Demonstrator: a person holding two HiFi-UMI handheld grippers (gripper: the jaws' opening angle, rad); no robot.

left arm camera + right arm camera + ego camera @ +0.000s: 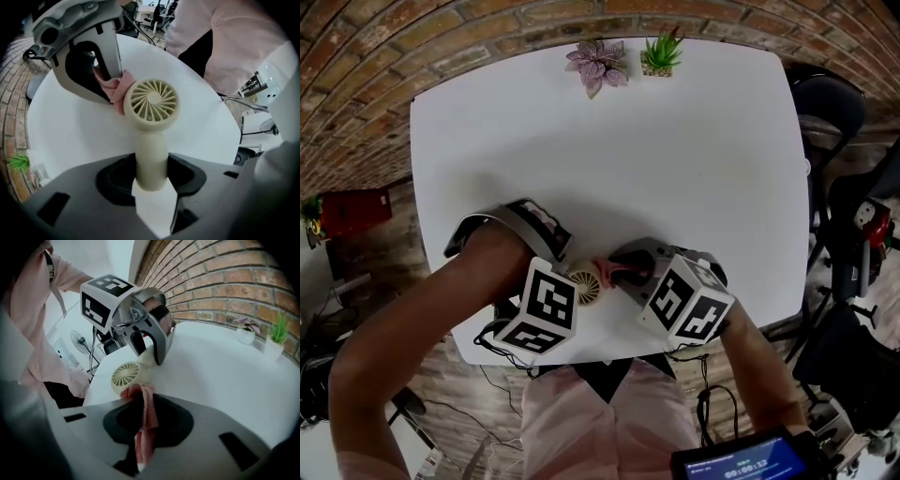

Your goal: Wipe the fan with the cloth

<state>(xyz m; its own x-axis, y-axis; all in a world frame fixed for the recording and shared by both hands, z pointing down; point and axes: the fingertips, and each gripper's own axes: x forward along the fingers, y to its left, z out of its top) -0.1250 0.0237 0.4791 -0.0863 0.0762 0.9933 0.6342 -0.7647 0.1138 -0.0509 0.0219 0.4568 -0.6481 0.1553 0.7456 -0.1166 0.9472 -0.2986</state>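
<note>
A small cream hand fan (pixel 152 103) with a round slotted head is held by its handle (pixel 151 159) in my left gripper (pixel 151 185), which is shut on it. In the head view the fan (pixel 586 286) shows between the two marker cubes near the table's front edge. My right gripper (pixel 140 446) is shut on a pink cloth (pixel 144 420). The cloth's free end (pixel 115 88) presses against the edge of the fan's head (pixel 125 375). The left gripper (pixel 150 336) rises behind the fan in the right gripper view.
The white table (pixel 675 159) carries two small potted plants (pixel 598 64) (pixel 660 54) at its far edge, by the brick wall (pixel 220 282). Chairs and gear (pixel 848 234) stand to the right. A floor fan and cables (pixel 77 341) lie beyond the table's near edge.
</note>
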